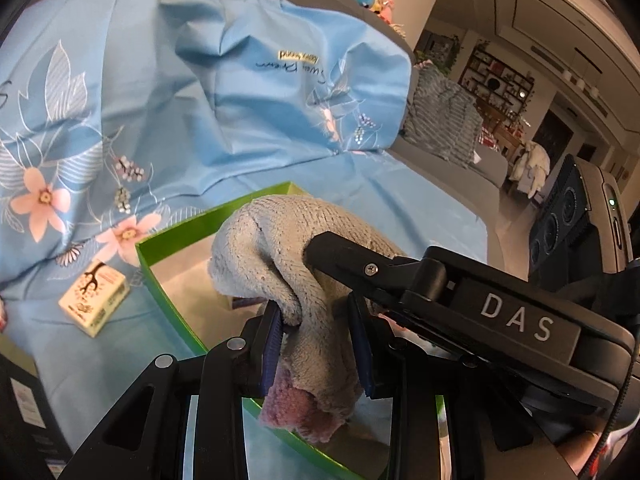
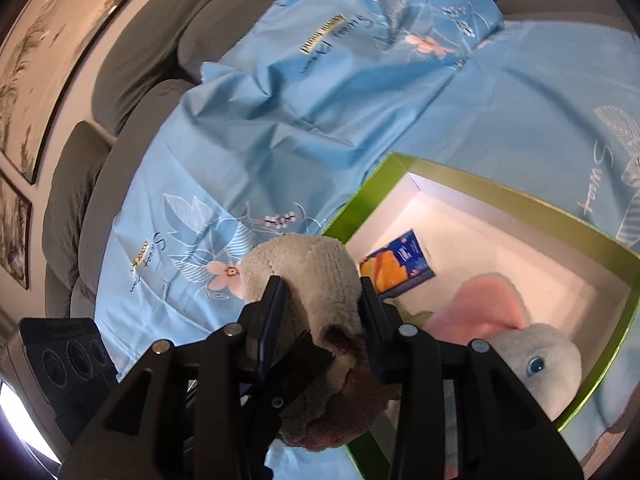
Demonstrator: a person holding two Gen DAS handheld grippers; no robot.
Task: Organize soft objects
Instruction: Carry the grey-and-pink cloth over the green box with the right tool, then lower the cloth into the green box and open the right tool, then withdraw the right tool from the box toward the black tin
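A grey plush elephant (image 1: 280, 232) hangs over an open green box (image 1: 160, 264) with a white inside. My left gripper (image 1: 316, 320) is shut on one grey limb that ends in a pinkish sole. From the right, the other gripper's black finger (image 1: 344, 258) presses into the same toy. In the right wrist view my right gripper (image 2: 320, 292) is shut on another grey limb (image 2: 312, 264) with a brownish sole, just outside the box's near left rim. The elephant's head (image 2: 540, 356), with a blue eye and a pink ear (image 2: 480, 304), lies inside the green box (image 2: 500, 196).
A light blue flowered sheet (image 1: 160, 100) covers a grey sofa (image 2: 140, 52) under the box. An orange and blue packet (image 2: 400, 266) lies in the box. A small cream carton (image 1: 94, 294) sits on the sheet to the left. A black device with round lenses (image 1: 560, 216) stands at the right.
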